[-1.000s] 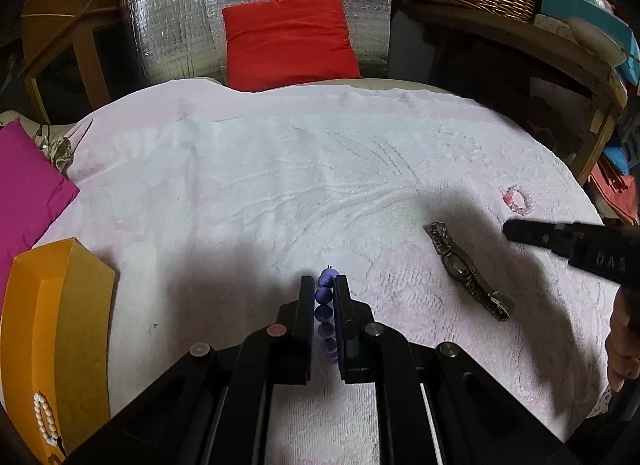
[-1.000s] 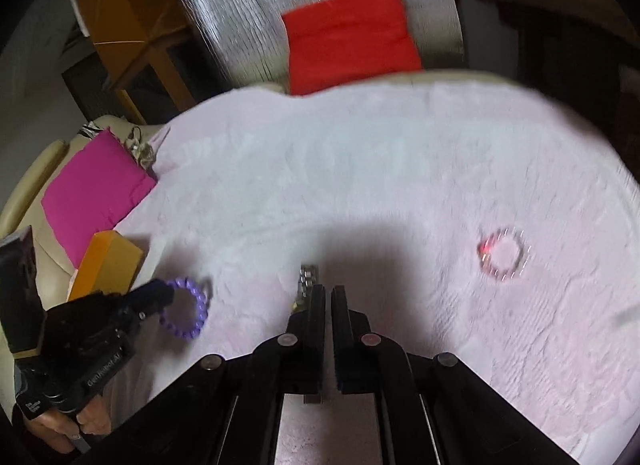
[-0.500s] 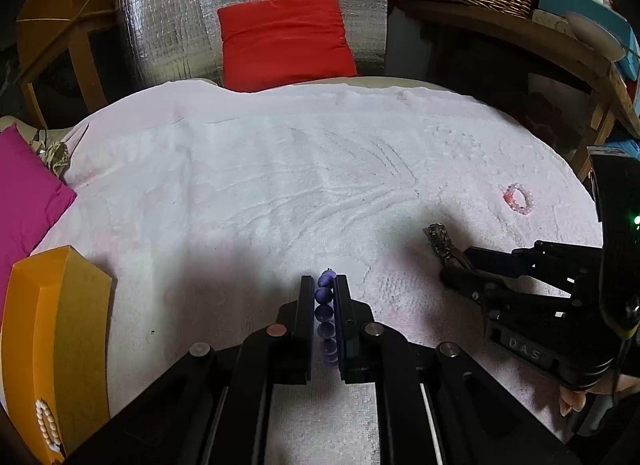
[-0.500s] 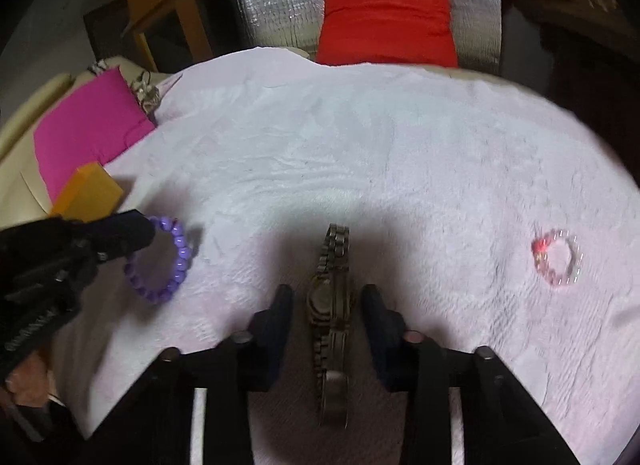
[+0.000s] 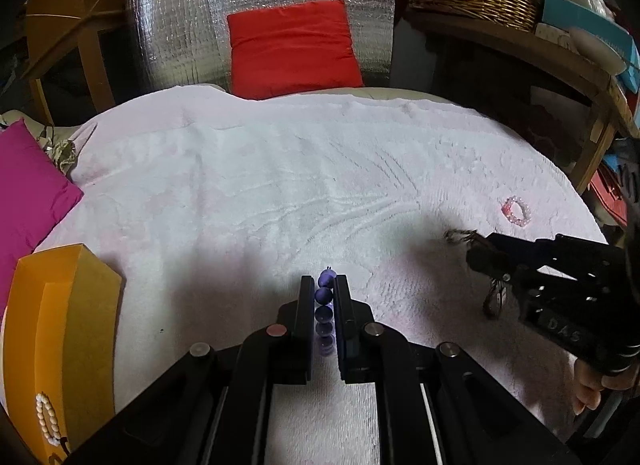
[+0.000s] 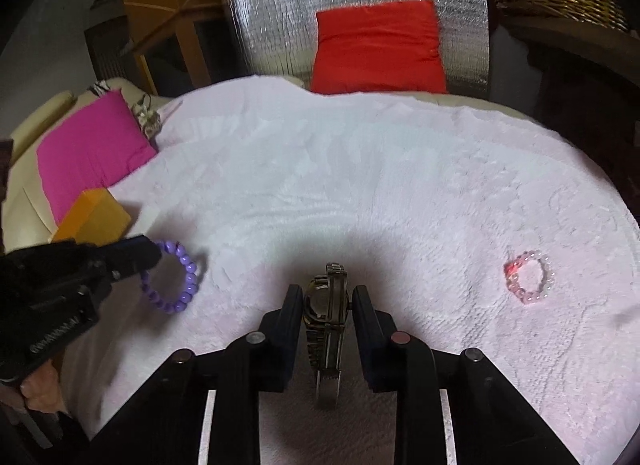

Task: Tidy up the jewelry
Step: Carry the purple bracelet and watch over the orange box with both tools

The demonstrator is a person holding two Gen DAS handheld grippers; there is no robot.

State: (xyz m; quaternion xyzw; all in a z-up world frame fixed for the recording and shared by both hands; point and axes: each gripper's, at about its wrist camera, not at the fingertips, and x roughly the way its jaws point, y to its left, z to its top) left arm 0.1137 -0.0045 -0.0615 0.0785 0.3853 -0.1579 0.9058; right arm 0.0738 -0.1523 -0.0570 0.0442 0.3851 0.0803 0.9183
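Pearls [image 5: 47, 419] in left view only

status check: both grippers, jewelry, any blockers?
Left gripper shut on purple bracelet. Right gripper closed around watch, lifted per left view. Pink bracelet loose on towel. Nothing in the way.
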